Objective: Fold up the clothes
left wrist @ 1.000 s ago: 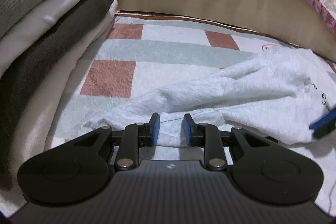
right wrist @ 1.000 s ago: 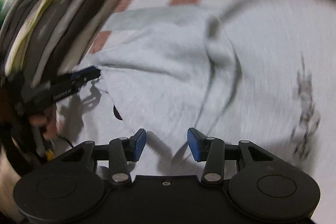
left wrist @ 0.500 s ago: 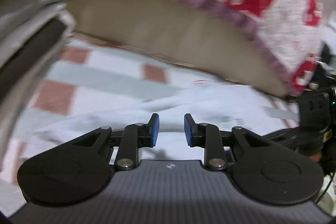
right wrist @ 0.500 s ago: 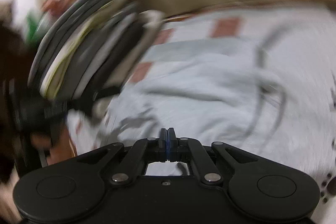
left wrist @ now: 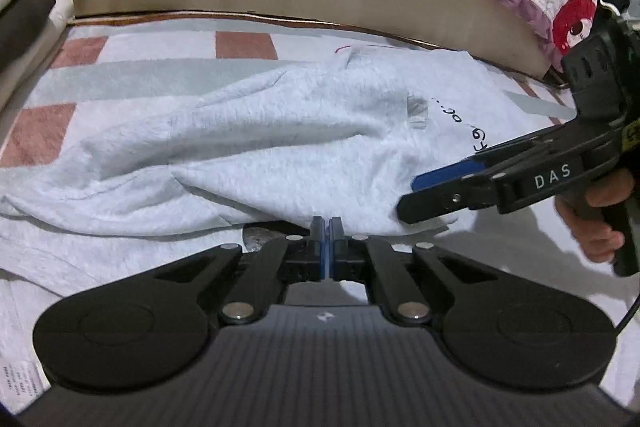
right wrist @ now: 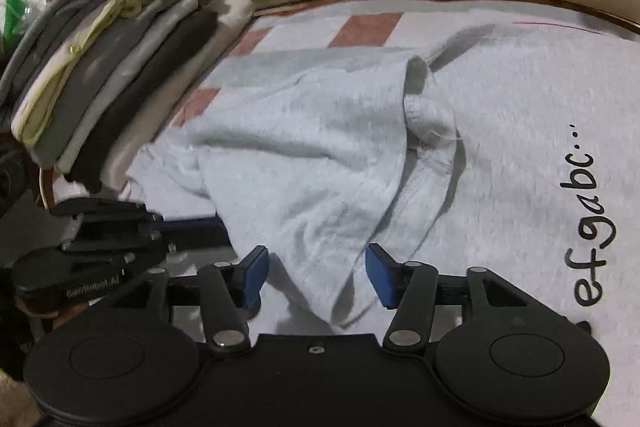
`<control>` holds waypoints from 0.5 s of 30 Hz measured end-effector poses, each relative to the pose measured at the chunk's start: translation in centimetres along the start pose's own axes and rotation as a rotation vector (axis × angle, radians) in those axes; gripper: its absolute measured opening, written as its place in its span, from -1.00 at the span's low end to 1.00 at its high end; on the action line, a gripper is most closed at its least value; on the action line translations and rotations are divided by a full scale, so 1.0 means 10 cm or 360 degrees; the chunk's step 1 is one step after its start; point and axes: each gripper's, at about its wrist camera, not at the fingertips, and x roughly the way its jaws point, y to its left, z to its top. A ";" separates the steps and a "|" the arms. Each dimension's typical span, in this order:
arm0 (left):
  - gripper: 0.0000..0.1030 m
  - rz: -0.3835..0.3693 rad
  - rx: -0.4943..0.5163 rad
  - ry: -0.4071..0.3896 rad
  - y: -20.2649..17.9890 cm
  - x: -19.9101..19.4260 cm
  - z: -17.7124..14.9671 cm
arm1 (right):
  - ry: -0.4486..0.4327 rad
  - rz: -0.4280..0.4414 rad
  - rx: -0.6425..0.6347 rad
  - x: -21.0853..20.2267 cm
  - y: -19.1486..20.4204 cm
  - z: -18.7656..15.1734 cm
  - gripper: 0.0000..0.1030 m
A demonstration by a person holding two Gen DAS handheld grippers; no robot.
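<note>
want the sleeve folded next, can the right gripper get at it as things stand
Probably yes: the right gripper is opening with a fold of the sleeve between its pads, and nothing lies over it.

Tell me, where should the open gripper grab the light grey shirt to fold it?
Probably the shirt's loose folded flap, which droops between the opening right gripper's fingers. Come from the near edge, since that fold stands up off the bed.

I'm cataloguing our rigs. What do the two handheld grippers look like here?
Both are matte black with round-ended linkage arms, silver pivot screws and blue-padded jaws. The left gripper has a ribbed grey body. The right gripper reads "DAS" in white, with a black cable trailing.
</note>
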 end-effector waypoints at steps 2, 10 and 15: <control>-0.97 0.0007 -0.0026 0.0031 0.03 0.04 -0.01 | -0.0026 -0.0006 0.0028 0.01 -0.03 0.03 0.30; -0.97 0.0010 -0.0101 0.0054 0.13 0.07 -0.05 | -0.0145 -0.0113 0.0217 0.09 -0.17 0.27 0.32; -0.95 -0.0008 0.0004 -0.0087 0.01 -0.09 -0.01 | -0.0115 0.0193 0.0223 0.06 -0.16 0.20 -0.85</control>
